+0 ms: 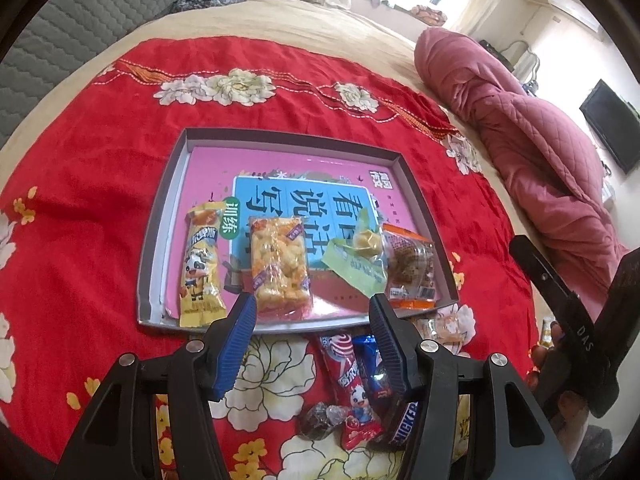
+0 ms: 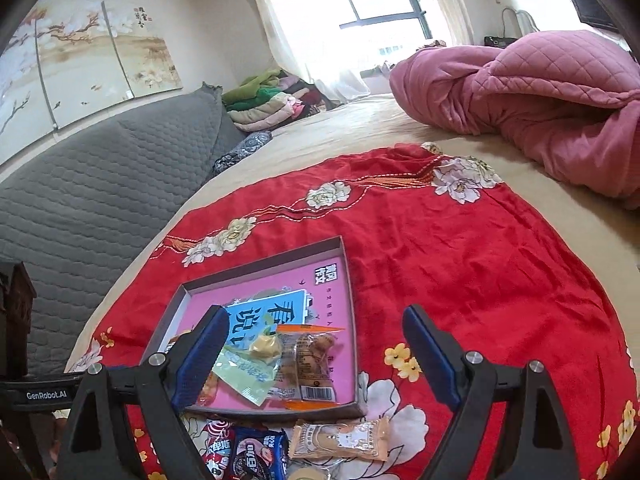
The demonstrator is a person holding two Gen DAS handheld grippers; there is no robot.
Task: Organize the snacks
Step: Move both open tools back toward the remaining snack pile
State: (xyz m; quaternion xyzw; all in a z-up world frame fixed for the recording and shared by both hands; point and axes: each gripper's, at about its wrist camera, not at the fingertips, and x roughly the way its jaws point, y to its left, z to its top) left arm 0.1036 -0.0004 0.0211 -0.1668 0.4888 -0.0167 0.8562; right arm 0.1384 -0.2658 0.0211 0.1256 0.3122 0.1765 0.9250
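Observation:
A grey shallow box (image 1: pixel 160 240) (image 2: pixel 352 320) lined with a pink book lies on the red floral cloth. Inside lie a yellow cow-print bar (image 1: pixel 202 268), a clear pack of puffed snacks (image 1: pixel 280 264), a green packet (image 1: pixel 356 268) (image 2: pixel 244 376) and an orange-edged clear pack (image 1: pixel 410 268) (image 2: pixel 308 364). In front of the box lie a red lollipop pack (image 1: pixel 352 384) (image 2: pixel 216 444), a blue cookie pack (image 1: pixel 372 364) (image 2: pixel 260 456), a Snickers bar (image 1: pixel 404 428), a dark wrapped candy (image 1: pixel 320 424) and a beige packet (image 2: pixel 340 440). My left gripper (image 1: pixel 312 308) is open and empty above them. My right gripper (image 2: pixel 316 320) is open and empty over the box's near edge.
The red cloth (image 2: pixel 480 260) covers a beige bed. A rumpled pink quilt (image 1: pixel 540 140) (image 2: pixel 540 92) lies at the right. A grey padded headboard (image 2: pixel 100 184) and folded clothes (image 2: pixel 264 100) stand at the left. The right gripper's body (image 1: pixel 580 320) shows at the left view's right edge.

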